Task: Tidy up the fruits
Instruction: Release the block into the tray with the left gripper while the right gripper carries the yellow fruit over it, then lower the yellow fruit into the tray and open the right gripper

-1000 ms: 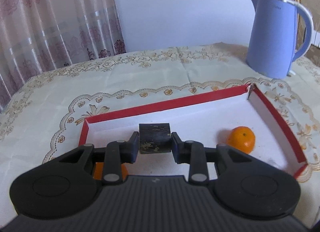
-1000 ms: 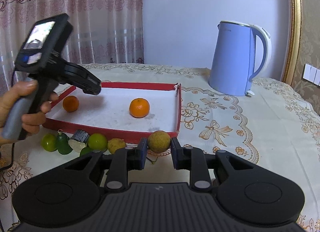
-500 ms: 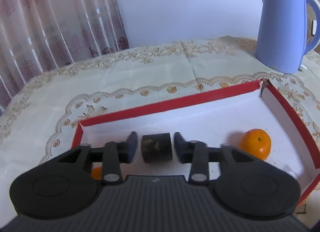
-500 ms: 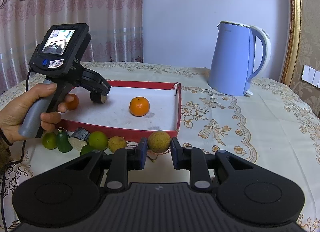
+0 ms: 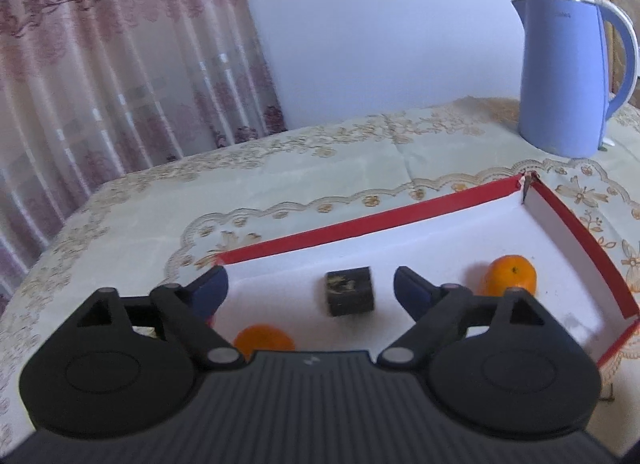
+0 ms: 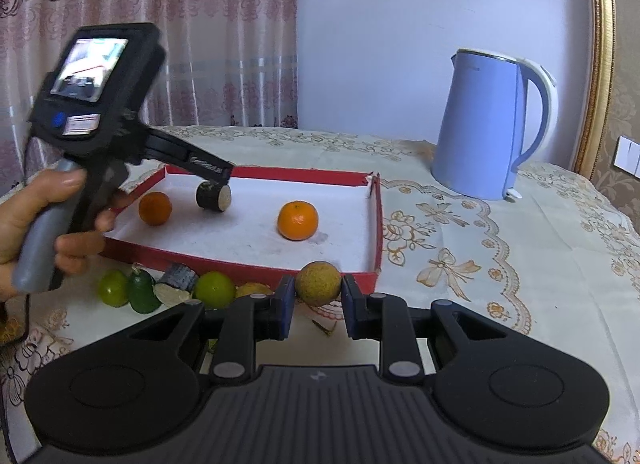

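Lying sideways in the tray (image 6: 372, 224), the dark stub (image 5: 350, 291) points its cut end rightward between wide-open left gripper (image 5: 310, 288); right gripper (image 6: 318, 304) clasps a brownish fruit (image 6: 319, 283).

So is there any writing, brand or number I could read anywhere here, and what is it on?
Nothing reads clearly.
White lettering along the arm of the black left hand-held gripper, seen in the right wrist view: blurred.
White sticker on its back: too small.
Faint brand near the top of the light blue plastic kettle: unreadable.
Small white mark on the black right hand-held gripper: a symbol, not letters.
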`<action>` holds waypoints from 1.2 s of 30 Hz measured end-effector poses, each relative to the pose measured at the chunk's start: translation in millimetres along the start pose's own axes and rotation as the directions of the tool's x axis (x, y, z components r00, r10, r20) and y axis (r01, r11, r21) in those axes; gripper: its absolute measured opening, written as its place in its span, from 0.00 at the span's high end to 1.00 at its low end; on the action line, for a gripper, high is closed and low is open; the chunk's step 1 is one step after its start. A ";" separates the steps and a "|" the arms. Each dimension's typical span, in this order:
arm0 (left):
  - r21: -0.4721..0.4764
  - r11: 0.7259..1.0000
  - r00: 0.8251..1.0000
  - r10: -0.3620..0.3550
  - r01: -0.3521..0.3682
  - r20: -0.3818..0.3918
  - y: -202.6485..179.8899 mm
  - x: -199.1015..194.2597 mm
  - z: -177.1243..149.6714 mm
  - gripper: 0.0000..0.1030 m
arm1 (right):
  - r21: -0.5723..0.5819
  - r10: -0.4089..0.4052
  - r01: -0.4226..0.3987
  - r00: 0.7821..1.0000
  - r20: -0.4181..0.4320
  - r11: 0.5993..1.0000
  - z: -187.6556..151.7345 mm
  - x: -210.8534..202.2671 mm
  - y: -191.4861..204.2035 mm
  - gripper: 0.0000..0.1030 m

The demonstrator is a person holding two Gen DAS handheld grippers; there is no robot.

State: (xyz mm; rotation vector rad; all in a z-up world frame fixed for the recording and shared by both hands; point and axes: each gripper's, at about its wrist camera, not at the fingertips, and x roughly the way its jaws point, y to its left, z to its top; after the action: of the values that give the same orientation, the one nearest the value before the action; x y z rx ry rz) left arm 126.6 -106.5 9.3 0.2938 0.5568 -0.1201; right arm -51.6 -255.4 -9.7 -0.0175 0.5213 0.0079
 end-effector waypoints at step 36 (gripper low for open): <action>-0.187 0.981 0.998 0.040 -0.048 -0.047 58.9 -89.4 -81.8 0.01 | -0.010 0.013 -0.013 1.000 0.014 1.000 49.6 47.5 4.4 0.77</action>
State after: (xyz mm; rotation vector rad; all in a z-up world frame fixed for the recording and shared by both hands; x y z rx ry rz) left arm 21.3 -22.4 5.3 0.1244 0.6001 -0.0180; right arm 14.2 -249.9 9.6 -0.0239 0.5073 0.0231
